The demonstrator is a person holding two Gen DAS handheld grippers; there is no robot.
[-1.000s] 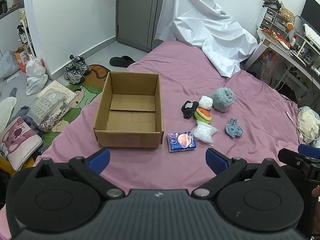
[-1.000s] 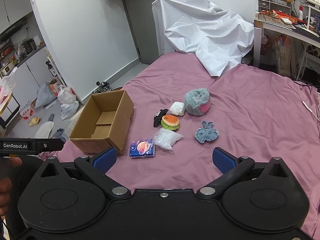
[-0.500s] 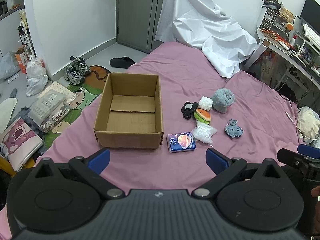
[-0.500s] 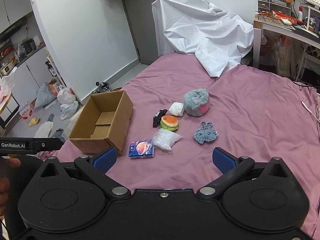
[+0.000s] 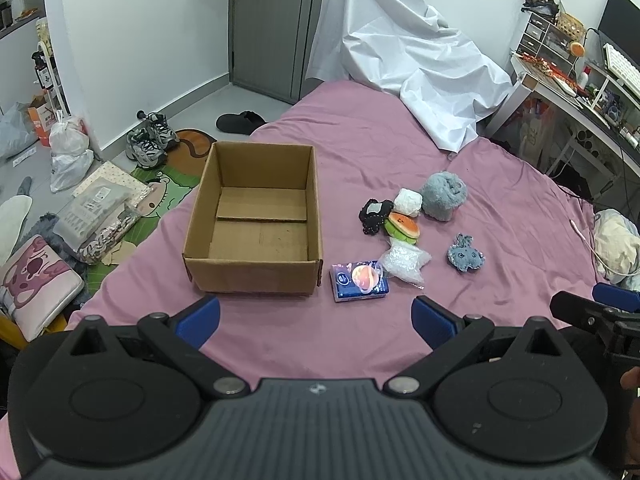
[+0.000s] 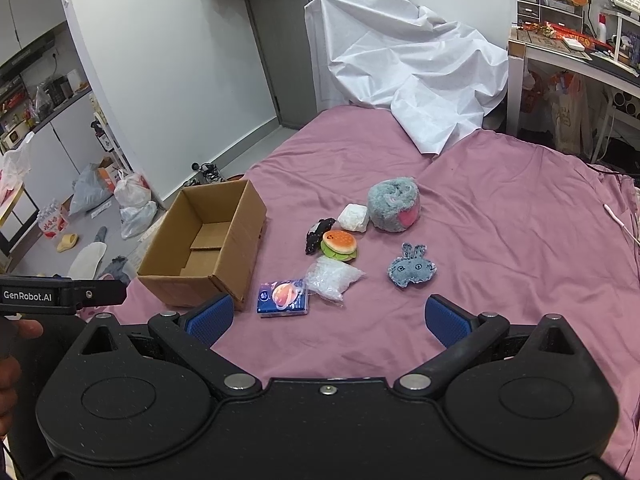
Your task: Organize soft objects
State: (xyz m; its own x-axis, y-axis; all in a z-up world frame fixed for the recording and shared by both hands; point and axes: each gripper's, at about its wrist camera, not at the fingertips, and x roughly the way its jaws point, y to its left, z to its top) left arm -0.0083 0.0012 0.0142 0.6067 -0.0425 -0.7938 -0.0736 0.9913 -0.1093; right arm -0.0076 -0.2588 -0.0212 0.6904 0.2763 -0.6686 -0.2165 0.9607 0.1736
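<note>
Lying ahead of spread left claw (image 5: 316,316), tissue pack (image 5: 359,281), perhaps untouched

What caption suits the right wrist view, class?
Open right gripper faces soft toys, a tissue pack and an empty cardboard box on a pink bedsheet.

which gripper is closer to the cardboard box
Left. The left gripper hangs just short of the cardboard box; the right gripper sits farther out, facing the toy side.

The white sheet (image 5: 404,60) hides whatever it drapes. The black toy (image 6: 318,234) sits partly behind the burger plush (image 6: 339,243), its shape unclear. The tissue pack (image 5: 359,280) print is too small to read.
</note>
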